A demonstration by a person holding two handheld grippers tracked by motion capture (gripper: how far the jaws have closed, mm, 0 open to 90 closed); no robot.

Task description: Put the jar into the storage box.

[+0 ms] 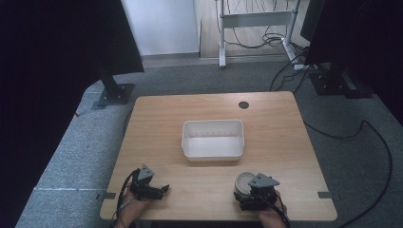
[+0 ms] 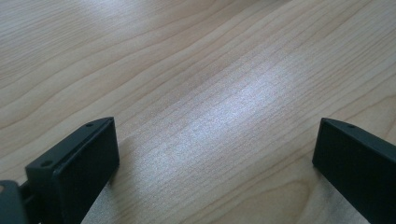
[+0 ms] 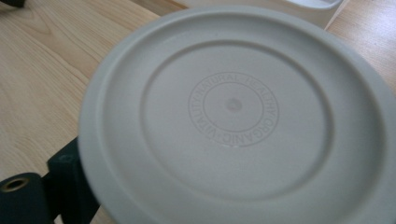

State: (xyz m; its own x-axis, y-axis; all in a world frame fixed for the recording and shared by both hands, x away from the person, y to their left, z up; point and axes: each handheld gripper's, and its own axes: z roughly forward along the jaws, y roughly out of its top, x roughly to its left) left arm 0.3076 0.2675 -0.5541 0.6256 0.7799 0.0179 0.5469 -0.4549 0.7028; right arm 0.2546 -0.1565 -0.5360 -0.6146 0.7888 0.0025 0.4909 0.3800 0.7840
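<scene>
A round jar with a white lid [image 1: 244,183] stands near the table's front edge at the right. My right gripper [image 1: 256,195] is right behind it. In the right gripper view the lid [image 3: 233,116], with embossed ring lettering, sits over the jaws. One black finger [image 3: 70,179] shows at the jar's left side and the other is hidden, so the grip is unclear. My left gripper [image 1: 151,190] rests at the front left, open, with bare wood [image 2: 215,135] between its fingers. A white rectangular bin [image 1: 212,139] stands empty at the table's middle.
The wooden table [image 1: 285,137] has a dark round hole [image 1: 244,105] near its far edge. Black stands [image 1: 114,92] and cables [image 1: 370,142] lie on the grey floor around it. The white bin's edge [image 3: 280,7] shows just beyond the jar.
</scene>
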